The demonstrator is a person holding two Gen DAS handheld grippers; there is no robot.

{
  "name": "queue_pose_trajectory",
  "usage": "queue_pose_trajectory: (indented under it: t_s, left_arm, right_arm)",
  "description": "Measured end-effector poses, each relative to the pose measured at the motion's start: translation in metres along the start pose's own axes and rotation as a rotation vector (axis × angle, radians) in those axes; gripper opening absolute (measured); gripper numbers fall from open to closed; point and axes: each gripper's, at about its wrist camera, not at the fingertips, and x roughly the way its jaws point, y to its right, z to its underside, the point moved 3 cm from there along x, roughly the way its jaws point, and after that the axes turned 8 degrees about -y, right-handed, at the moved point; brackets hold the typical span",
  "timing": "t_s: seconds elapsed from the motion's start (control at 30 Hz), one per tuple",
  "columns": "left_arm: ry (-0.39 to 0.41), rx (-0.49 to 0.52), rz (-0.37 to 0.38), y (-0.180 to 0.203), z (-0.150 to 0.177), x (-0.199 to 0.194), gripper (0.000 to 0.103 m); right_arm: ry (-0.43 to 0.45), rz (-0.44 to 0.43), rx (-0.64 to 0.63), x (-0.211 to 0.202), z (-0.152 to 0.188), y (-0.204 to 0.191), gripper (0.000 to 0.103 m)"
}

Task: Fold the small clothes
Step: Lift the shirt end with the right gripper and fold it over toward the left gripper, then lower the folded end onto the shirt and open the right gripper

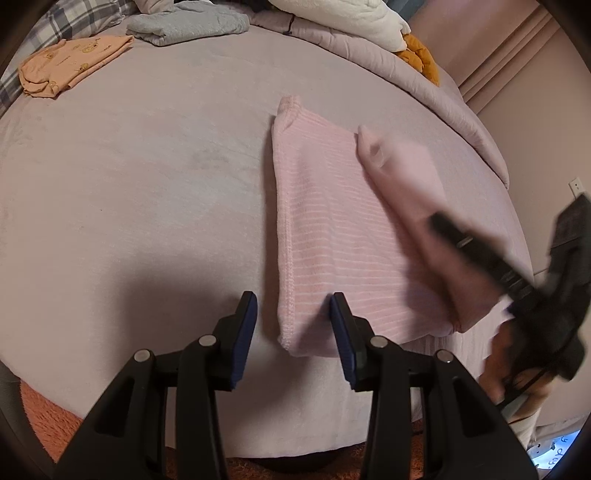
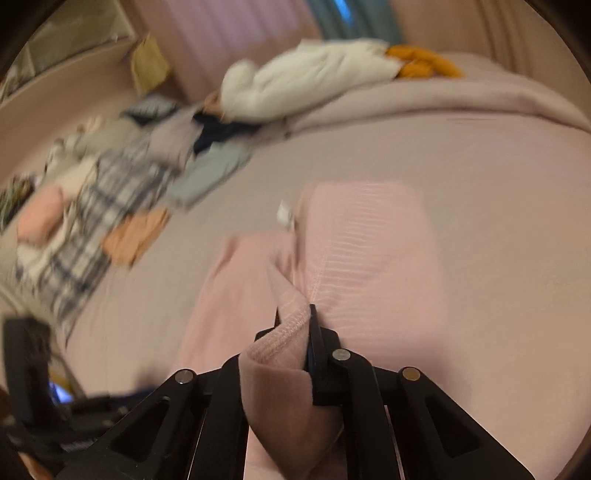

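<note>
A pink ribbed garment (image 1: 325, 236) lies partly folded on the pale pink bed (image 1: 147, 184). My left gripper (image 1: 293, 306) is open and empty, its blue pads either side of the garment's near left corner. My right gripper (image 2: 294, 315) is shut on the garment's hem edge (image 2: 291, 325) and lifts a flap over the flat part (image 2: 369, 236). In the left wrist view the right gripper (image 1: 436, 221) comes in from the right, holding the raised flap (image 1: 399, 173). The right wrist view is blurred.
A folded peach garment (image 1: 70, 62) and a folded grey-blue one (image 1: 188, 22) lie at the far left. A plaid cloth (image 2: 92, 206), a white plush item (image 2: 303, 81), an orange item (image 1: 421, 55) and a rolled duvet (image 1: 461, 114) line the far side. An orange rug (image 1: 40, 410) lies below the bed edge.
</note>
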Motion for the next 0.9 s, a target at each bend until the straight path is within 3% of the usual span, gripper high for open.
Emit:
queue_pose_trajectory:
  t_s: [0.13,0.33,0.5,0.57,0.63,0.67,0.77,0.9]
  left_arm:
    - [0.006,-0.005,-0.010,-0.003,0.003,-0.003,0.041]
    - [0.030,-0.009,-0.038,-0.004,0.003,-0.011,0.041]
    - [0.070,-0.015,-0.046,-0.004,-0.005,-0.024,0.049]
    - [0.087,-0.018,-0.043,-0.004,-0.009,-0.030,0.052]
    - [0.108,-0.011,-0.042,-0.002,-0.012,-0.038,0.056]
    - [0.122,-0.004,-0.039,0.000,-0.014,-0.043,0.059]
    - [0.164,0.018,-0.013,0.009,-0.024,-0.054,0.069]
    - [0.153,0.057,0.058,0.025,-0.037,-0.050,0.071]
  right_arm:
    - [-0.095,0.016,-0.038,0.025,0.016,-0.005,0.008]
    - [-0.127,-0.023,-0.010,0.019,0.011,-0.001,0.008]
    - [-0.120,-0.038,-0.010,0.003,0.015,-0.003,0.010]
    - [-0.095,-0.046,0.016,-0.003,0.015,-0.004,0.017]
    - [-0.085,-0.077,0.028,-0.012,0.016,-0.004,0.048]
    - [-0.074,-0.091,0.038,-0.017,0.017,-0.003,0.053]
    - [-0.037,-0.126,0.057,-0.034,0.019,0.002,0.055]
    - [0.004,-0.082,0.119,-0.048,0.018,0.019,0.056]
